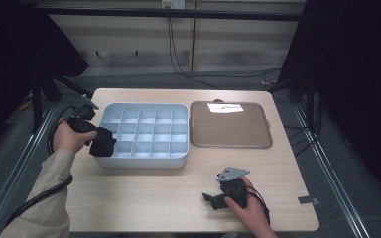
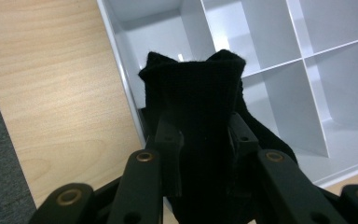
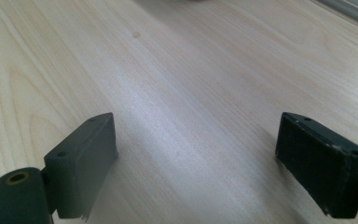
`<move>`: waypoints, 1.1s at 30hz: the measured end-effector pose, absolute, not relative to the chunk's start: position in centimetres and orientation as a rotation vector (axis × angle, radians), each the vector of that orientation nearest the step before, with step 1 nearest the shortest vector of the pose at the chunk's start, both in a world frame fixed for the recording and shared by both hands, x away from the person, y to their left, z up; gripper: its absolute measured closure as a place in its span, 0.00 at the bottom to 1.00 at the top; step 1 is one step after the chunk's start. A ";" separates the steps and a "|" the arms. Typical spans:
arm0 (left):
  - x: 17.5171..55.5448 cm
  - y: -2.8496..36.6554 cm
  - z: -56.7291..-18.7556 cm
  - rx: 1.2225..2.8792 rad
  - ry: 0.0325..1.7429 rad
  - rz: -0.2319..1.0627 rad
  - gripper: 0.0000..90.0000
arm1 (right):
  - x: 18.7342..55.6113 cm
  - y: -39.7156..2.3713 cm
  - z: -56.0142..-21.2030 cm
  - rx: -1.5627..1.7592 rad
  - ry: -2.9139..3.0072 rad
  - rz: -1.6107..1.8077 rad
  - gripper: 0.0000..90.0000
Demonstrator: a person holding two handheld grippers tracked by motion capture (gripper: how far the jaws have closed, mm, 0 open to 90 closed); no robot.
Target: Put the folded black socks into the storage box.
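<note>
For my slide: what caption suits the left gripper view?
Left gripper clamps a black sock over the divided tray's left edge.

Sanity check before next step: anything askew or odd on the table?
Nothing damaged or spilled. The black cloth clamped in the left gripper hangs over the divided tray's left rim, half in, half out. The lid lies flat beside it.

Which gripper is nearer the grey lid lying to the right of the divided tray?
Right. The right gripper rests on the table below the lid; the left gripper holds a black sock at the tray's far left edge.
</note>
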State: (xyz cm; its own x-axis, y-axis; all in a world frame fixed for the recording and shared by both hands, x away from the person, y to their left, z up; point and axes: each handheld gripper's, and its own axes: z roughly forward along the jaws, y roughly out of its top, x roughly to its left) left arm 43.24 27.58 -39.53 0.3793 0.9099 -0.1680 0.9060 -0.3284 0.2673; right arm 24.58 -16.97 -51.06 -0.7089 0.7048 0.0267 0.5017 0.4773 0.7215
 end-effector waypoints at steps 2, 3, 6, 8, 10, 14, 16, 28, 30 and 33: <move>43.3 27.5 -39.6 2.333 1.596 0.018 0.80 | 24.6 -17.0 -51.1 1.028 2.453 1.062 0.13; 43.3 27.5 -39.7 2.334 1.598 0.020 0.80 | 24.6 -17.0 -51.1 1.028 2.453 1.063 0.13; 43.4 27.4 -39.9 2.341 1.597 0.029 0.80 | 24.6 -17.0 -51.1 1.028 2.453 1.063 0.13; 43.4 27.3 -40.0 2.350 1.593 0.034 0.80 | 24.6 -17.0 -51.1 1.028 2.453 1.062 0.13; 43.4 27.2 -40.0 2.361 1.597 0.038 0.80 | 24.6 -17.0 -51.1 1.028 2.453 1.063 0.13; 43.5 27.2 -40.1 2.364 1.599 0.037 0.80 | 24.6 -17.0 -51.1 1.029 2.453 1.062 0.13; 43.4 27.2 -40.2 2.365 1.600 0.041 0.80 | 24.6 -17.0 -51.1 1.028 2.453 1.062 0.13; 43.3 26.7 -40.5 2.399 1.607 0.046 0.80 | 24.6 -17.0 -51.1 1.029 2.453 1.062 0.13; 43.3 26.7 -40.6 2.409 1.606 0.055 0.80 | 24.6 -17.0 -51.1 1.028 2.453 1.062 0.13; 43.2 26.7 -40.9 2.405 1.618 0.045 0.80 | 24.6 -17.0 -51.1 1.029 2.453 1.062 0.13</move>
State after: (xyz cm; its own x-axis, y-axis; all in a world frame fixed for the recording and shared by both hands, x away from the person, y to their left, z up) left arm 43.23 26.66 -40.86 0.3858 0.9161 -0.1088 0.9086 -0.3569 0.2167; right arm 24.57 -16.96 -51.06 -0.7087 0.7050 0.0269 0.5021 0.4772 0.7212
